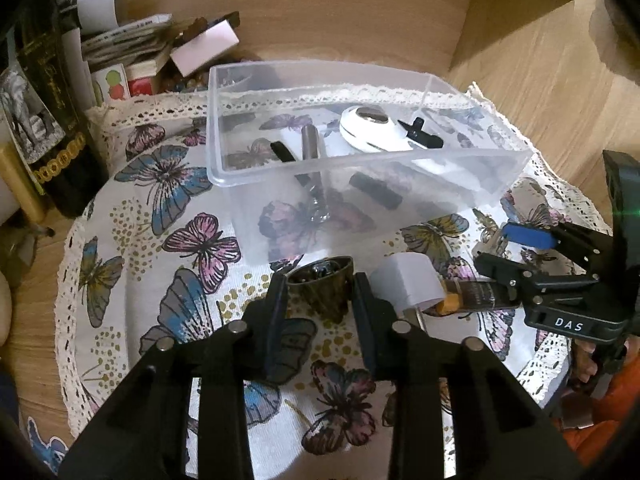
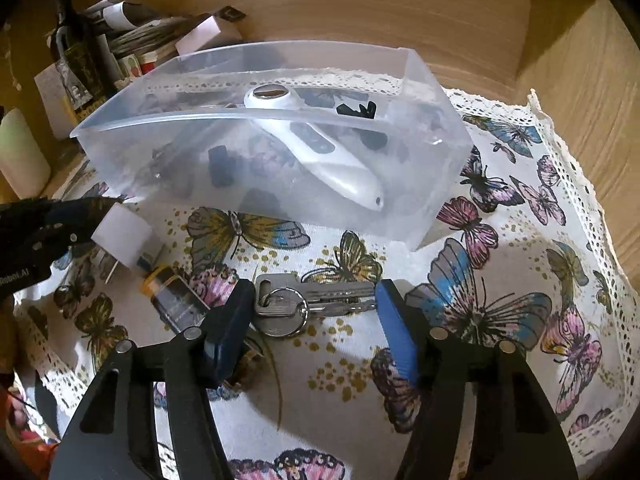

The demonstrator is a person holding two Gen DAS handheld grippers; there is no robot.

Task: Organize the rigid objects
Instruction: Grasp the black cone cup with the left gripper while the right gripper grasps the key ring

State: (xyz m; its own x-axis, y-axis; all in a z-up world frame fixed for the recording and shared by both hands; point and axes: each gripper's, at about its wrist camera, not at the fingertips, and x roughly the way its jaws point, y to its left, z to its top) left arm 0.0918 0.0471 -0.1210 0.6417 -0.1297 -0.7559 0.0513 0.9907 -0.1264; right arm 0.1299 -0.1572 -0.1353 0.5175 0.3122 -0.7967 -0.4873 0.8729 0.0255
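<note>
Left wrist view: left gripper (image 1: 319,294) pinching one dark metal cup-like piece (image 1: 320,286) between both fingers, low over the butterfly cloth (image 1: 168,248). Just ahead, near wall of the clear plastic box (image 1: 224,176), with a strip of bare cloth between. Close on the right, one white plug (image 1: 406,282), and behind it one battery (image 1: 468,296) with orange end. Open cloth on the left, up to the lace edge. Inside the box: one white handheld device (image 1: 370,130), one silver cylinder (image 1: 309,142), some black small parts, number hard to count. Right gripper (image 1: 516,252) at the far right, spread.

Right wrist view: right gripper (image 2: 316,308) spread wide, fingers on either side of one bunch of keys (image 2: 304,298) lying flat on the cloth (image 2: 500,240); touching or not, cannot tell. Box (image 2: 440,184) beyond the keys, not touching them. Wide free cloth on the right. On the left, battery (image 2: 176,296) near the left finger, plug (image 2: 122,238) further back.
</note>
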